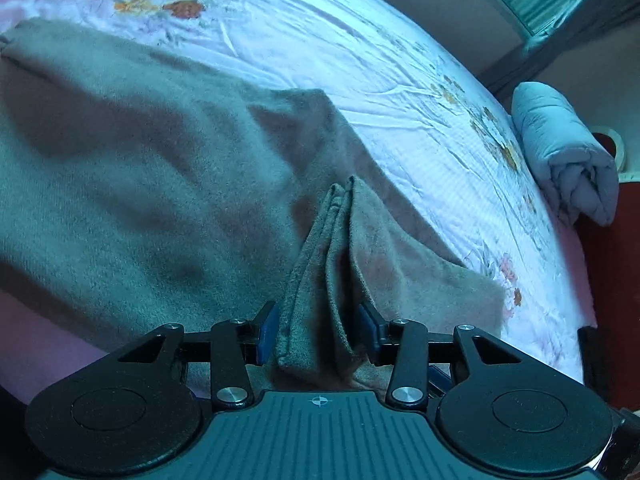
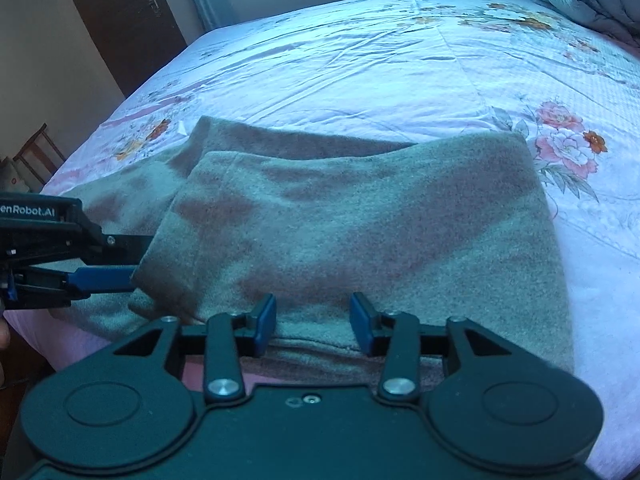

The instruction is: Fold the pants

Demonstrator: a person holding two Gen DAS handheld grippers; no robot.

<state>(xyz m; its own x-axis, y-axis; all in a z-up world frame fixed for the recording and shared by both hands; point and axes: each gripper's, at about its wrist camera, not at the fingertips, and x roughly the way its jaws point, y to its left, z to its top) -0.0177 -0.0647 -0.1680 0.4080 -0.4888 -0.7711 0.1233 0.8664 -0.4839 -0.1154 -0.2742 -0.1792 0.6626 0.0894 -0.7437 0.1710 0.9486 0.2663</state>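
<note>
Gray pants [image 2: 360, 220] lying folded over near the front edge of the bed [image 2: 360, 60], flat so the next fold stays neat. Left gripper [image 1: 318, 330] pinching a bunched corner of the cloth to lift it. Right gripper [image 2: 313, 326] open, fingers around the near hem, gripping nothing.

Floral bedsheet [image 2: 360, 60], rolled quilt [image 1: 568, 152] (bedside), dark door [image 2: 120, 12]

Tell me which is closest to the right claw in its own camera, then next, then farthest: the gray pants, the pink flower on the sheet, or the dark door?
1. Gray pants: right at the right claw, its fingers around the near edge.
2. Pink flower: on the sheet, beyond the pants, to the right.
3. Dark door: past the bed, far left.
</note>
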